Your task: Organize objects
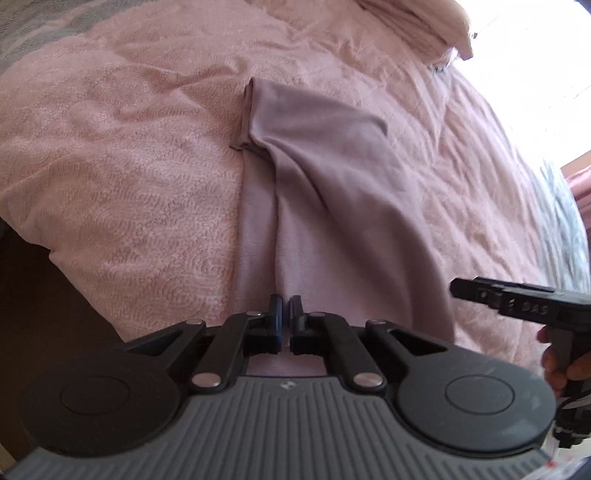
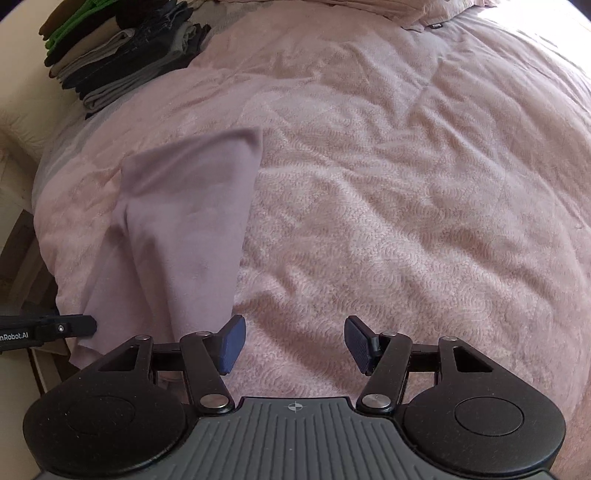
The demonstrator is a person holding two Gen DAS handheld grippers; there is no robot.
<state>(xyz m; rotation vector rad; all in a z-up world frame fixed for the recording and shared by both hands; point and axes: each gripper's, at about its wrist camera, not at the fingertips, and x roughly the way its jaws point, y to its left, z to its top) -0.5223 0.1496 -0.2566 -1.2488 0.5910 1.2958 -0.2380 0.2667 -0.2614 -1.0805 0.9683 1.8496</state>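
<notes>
Where the pink quilt [image 2: 388, 192] covers the bed, its swirled stitching fills nearly all of both views, wrinkled and sunlit toward the far right. Pillows [image 1: 417, 26] in the same pink lie at the far edge. On the quilt lies a mauve cloth [image 1: 321, 177], long and partly folded, one layer doubled back over another so a ridge runs down its length; its near end reaches the bed's edge, under the left claw. In the right wrist view the same cloth [image 2: 184, 221] lies left of centre and drapes off the near edge of the bed. A stack of folded clothes [image 2: 122, 51], dark, grey, tan and green, sits at the far left corner of the bed, well apart from the cloth. The left claw [image 1: 287, 321] is fully closed, its blue pads almost touching just over the cloth's near end; whether any fabric is pinched between them cannot be told. The right claw [image 2: 294, 343] stands wide open over bare quilt, just right of the cloth, holding nothing. A hand [image 1: 557, 362] grips its handle.
</notes>
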